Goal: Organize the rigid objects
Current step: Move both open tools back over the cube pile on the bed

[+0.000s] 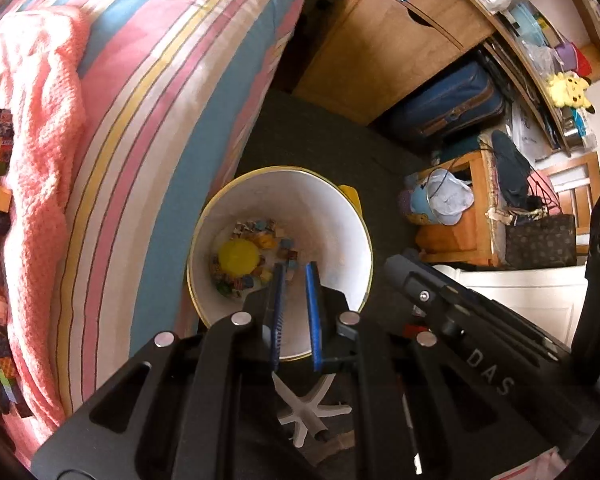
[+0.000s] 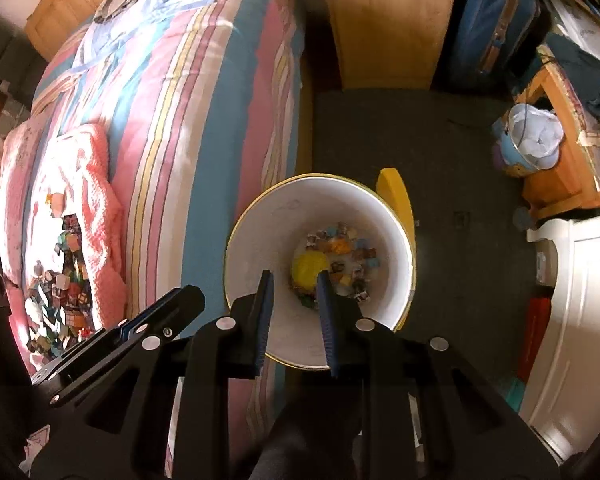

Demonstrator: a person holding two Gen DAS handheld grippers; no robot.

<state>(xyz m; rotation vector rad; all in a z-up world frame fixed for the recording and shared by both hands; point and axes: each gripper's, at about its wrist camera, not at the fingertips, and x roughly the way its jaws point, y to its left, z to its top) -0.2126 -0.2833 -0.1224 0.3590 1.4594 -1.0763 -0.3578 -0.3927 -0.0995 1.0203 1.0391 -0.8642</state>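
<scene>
Small coloured blocks (image 2: 342, 258) and a yellow ball (image 2: 309, 271) lie at the bottom of a white bucket (image 2: 260, 240) on the dark carpet (image 2: 452, 140) beside the bed; many more blocks (image 2: 66, 280) are heaped on a pink blanket (image 2: 96, 184) on the striped bedspread (image 2: 204, 92). They look light, stiff and not breakable, best pinched across two flat faces. Both grippers hang over the bucket's mouth, the left gripper (image 1: 296, 270) parted narrowly and the right gripper (image 2: 294, 280) wider, neither holding anything. A yellow lid (image 2: 398, 196) leans behind the bucket; a blue suitcase (image 1: 448, 100) and wooden cabinet (image 1: 384, 48) stand well apart. The bed's edge lies between bucket and heap.
</scene>
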